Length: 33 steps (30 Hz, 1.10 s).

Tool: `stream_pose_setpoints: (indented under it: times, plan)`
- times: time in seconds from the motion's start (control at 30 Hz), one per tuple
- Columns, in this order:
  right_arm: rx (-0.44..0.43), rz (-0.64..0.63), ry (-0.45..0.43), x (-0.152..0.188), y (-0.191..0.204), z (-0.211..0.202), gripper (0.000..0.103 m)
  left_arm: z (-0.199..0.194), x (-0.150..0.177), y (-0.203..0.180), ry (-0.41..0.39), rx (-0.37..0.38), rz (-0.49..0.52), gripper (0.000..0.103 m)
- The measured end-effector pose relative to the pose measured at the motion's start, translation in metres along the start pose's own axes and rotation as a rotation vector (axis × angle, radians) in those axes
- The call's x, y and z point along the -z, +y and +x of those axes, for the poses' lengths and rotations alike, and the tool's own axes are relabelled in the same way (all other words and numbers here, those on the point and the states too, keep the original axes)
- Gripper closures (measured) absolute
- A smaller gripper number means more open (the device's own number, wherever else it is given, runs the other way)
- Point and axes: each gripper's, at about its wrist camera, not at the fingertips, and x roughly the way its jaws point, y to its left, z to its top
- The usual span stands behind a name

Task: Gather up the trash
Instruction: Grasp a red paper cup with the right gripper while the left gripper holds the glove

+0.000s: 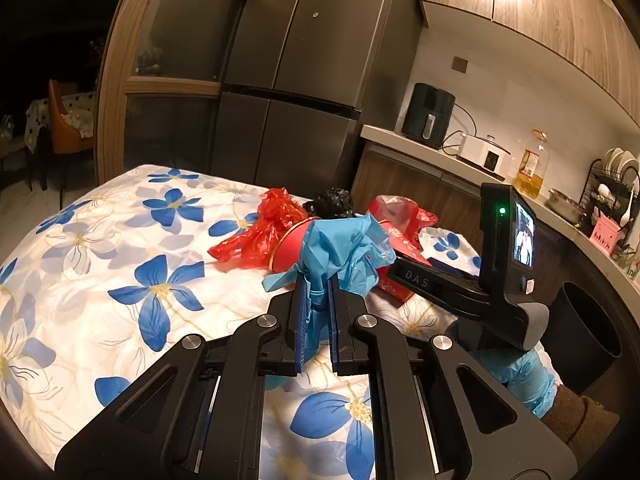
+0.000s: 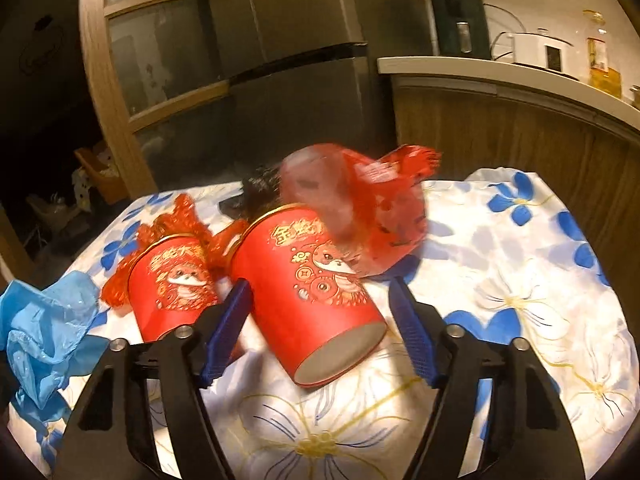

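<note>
The left gripper [image 1: 316, 320] was clamped on a crumpled blue plastic bag [image 1: 344, 252] above the blue-flowered white tablecloth [image 1: 120, 240]. The right gripper [image 2: 320, 328] stood wide open, holding nothing, its blue pads flanking a tipped red paper cup [image 2: 312, 300]; a second red cup [image 2: 176, 284] lay just left, a blurred red plastic bag [image 2: 376, 216] beyond.

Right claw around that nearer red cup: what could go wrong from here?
1. The right claw is open, and the nearer red cup lies tilted between the fingers; closing on the smooth taper may squirt it out or crush it.
2. The red plastic bag drapes over the cup's mouth and may drag along or snag.
3. The blue plastic bag, pinched in the left claw, hangs loose and hides part of that view.
</note>
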Motion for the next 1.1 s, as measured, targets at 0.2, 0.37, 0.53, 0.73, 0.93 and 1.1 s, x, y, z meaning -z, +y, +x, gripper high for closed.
stream_pose_setpoints:
  times: [0.2, 0.37, 0.53, 0.73, 0.93, 1.1]
  plan:
    - [-0.024, -0.022, -0.004, 0.003, 0.005, -0.006, 0.049, 0.0, 0.0, 0.001, 0.001, -0.006, -0.006, 0.095]
    - [-0.029, -0.05, -0.025, 0.007, 0.011, -0.02, 0.051, -0.001, -0.001, 0.001, -0.002, -0.004, 0.001, 0.095]
    - [-0.01, -0.078, -0.051, 0.015, 0.011, -0.04, 0.053, -0.005, -0.002, -0.002, -0.006, -0.004, 0.002, 0.095]
    - [0.004, -0.053, -0.091, 0.022, 0.001, -0.07, 0.053, -0.008, -0.004, -0.007, -0.004, -0.008, 0.008, 0.095]
    - [0.002, -0.031, -0.139, 0.027, -0.007, -0.107, 0.053, -0.011, -0.004, -0.019, -0.007, -0.005, 0.028, 0.095]
    - [0.013, 0.003, -0.185, 0.031, -0.018, -0.138, 0.053, -0.014, -0.003, -0.036, -0.007, 0.014, 0.057, 0.095]
